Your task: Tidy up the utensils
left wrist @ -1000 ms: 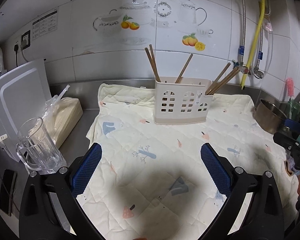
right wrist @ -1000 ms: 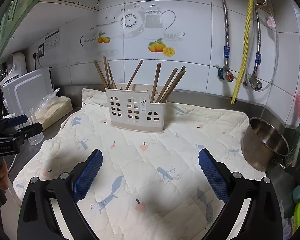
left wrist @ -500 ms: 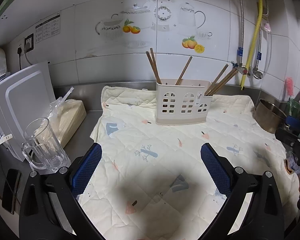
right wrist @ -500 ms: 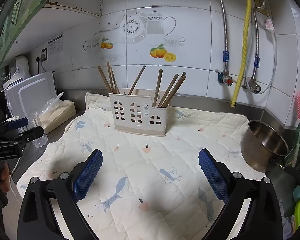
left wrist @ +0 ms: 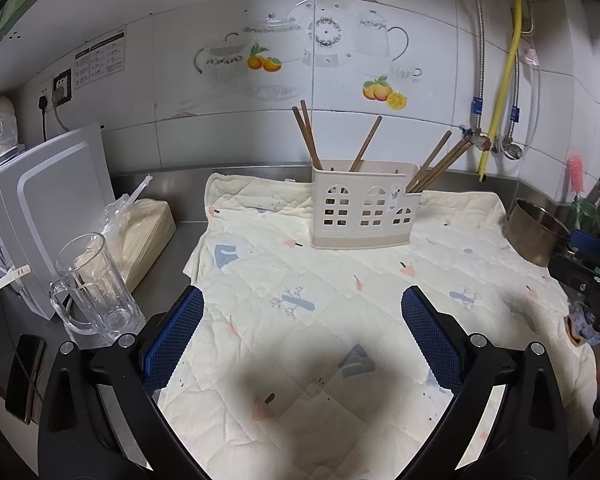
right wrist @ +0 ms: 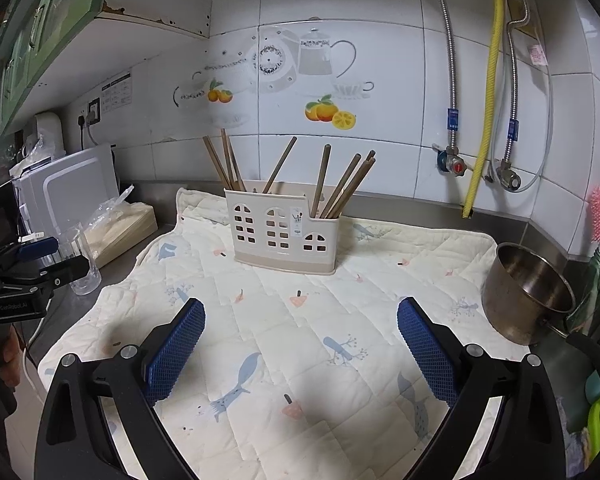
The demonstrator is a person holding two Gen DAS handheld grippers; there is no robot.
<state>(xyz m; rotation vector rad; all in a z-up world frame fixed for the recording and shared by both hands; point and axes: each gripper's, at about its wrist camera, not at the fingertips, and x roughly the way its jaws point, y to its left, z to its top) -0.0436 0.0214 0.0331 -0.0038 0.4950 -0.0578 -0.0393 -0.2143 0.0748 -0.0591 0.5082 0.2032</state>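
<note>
Both grippers, left (left wrist: 302, 334) and right (right wrist: 300, 344), had drawn back from the holder (left wrist: 362, 206), jaws wide, empty.

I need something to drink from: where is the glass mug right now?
The glass mug stands on the steel counter left of the quilted mat, beside the bagged pack, in front of the white board; the left wrist view shows it best.

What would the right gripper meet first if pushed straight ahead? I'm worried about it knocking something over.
Probably the chopstick holder: it stands nearly centred ahead of the open right gripper, with only bare quilted mat between. Depth is unclear.
</note>
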